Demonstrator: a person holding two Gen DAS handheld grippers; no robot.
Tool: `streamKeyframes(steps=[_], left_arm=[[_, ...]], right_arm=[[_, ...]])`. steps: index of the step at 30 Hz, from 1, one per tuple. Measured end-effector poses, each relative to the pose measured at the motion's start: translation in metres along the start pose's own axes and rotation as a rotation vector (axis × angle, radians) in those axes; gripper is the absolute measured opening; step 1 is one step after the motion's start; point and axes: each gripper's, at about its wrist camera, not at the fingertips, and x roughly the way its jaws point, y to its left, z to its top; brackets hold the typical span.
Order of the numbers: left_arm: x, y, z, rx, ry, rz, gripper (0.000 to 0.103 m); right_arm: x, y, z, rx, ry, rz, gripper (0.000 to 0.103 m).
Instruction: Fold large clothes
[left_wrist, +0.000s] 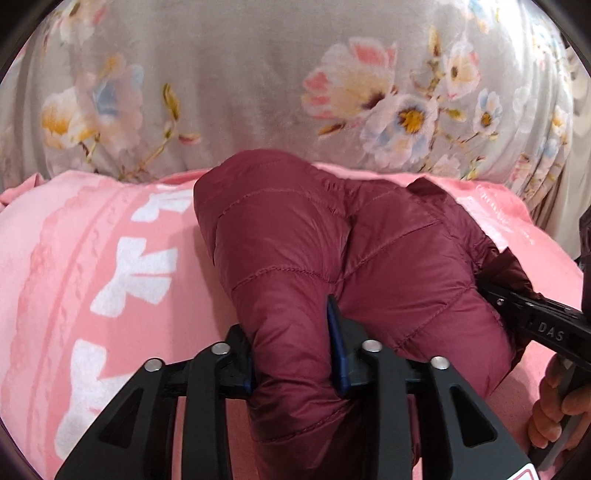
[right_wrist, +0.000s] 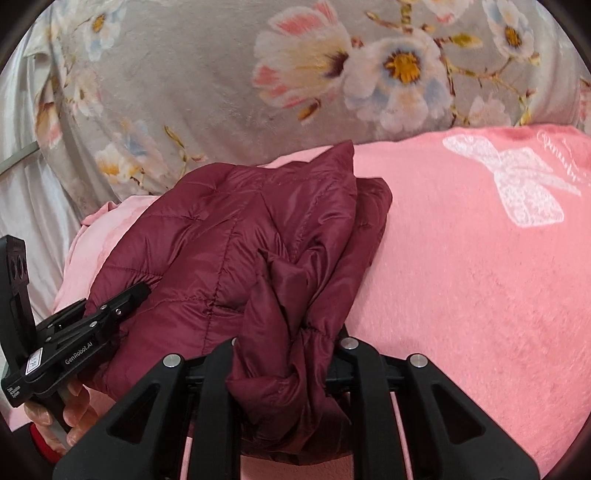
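Both grippers' fingers (left_wrist: 334, 347) around maroon quilted jacket (left_wrist: 332, 236) (on pink blanket (left_wrist: 92, 236)).

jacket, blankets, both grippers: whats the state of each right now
maroon quilted jacket: bunched and partly folded, lying on the pink blanket, held at two places
left gripper: shut on a thick roll of the jacket
right gripper: shut on a gathered bunch of the jacket
pink blanket: spread flat under the jacket
grey floral blanket: heaped behind the pink one
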Motion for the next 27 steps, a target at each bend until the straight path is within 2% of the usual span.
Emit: streamKeyframes(steps=[2, 3, 4, 5, 6, 10, 12, 14, 16, 19, 23, 25, 27], left_arm=[[0.002, 0.004, -0.001, -0.027, 0.041, 0.013, 0.047], [0.001, 0.007, -0.001, -0.057, 0.069, 0.022, 0.05], [-0.001, 0.01, -0.001, -0.084, 0.088, 0.036, 0.058], [-0.007, 0.015, -0.002, -0.115, 0.109, 0.077, 0.065], [-0.015, 0.019, -0.003, -0.134, 0.121, 0.124, 0.066], [-0.052, 0.024, 0.001, -0.161, 0.141, 0.232, 0.066], [-0.064, 0.018, 0.008, -0.171, 0.157, 0.282, 0.066], [-0.068, 0.008, 0.014, -0.193, 0.187, 0.298, 0.066], [-0.066, -0.005, 0.017, -0.204, 0.209, 0.3, 0.066], [-0.053, -0.026, 0.011, -0.192, 0.23, 0.346, 0.066], [-0.026, -0.034, -0.005, -0.22, 0.278, 0.387, 0.066], [-0.02, -0.032, -0.013, -0.255, 0.271, 0.382, 0.068], [-0.018, -0.033, -0.016, -0.247, 0.255, 0.391, 0.069]], right_arm=[[0.0, -0.003, -0.002, 0.011, 0.036, -0.017, 0.025], [-0.004, -0.005, -0.003, 0.009, 0.048, -0.025, 0.026], [-0.008, -0.006, -0.004, 0.004, 0.053, -0.036, 0.032], [-0.017, -0.009, -0.006, -0.003, 0.052, -0.059, 0.038], [-0.024, -0.011, -0.007, -0.007, 0.049, -0.073, 0.04], [-0.072, -0.016, -0.009, -0.026, -0.003, -0.145, 0.042], [-0.084, -0.004, -0.004, -0.065, -0.008, -0.159, 0.033], [-0.086, 0.013, 0.001, -0.116, -0.005, -0.184, 0.02], [-0.08, 0.031, 0.005, -0.177, 0.002, -0.213, 0.014], [-0.06, 0.037, 0.006, -0.184, 0.031, -0.243, 0.012], [-0.025, 0.023, -0.005, -0.139, 0.112, -0.286, 0.012], [-0.017, 0.016, -0.013, -0.109, 0.134, -0.273, 0.012], [-0.013, 0.014, -0.021, -0.117, 0.133, -0.281, 0.012]])
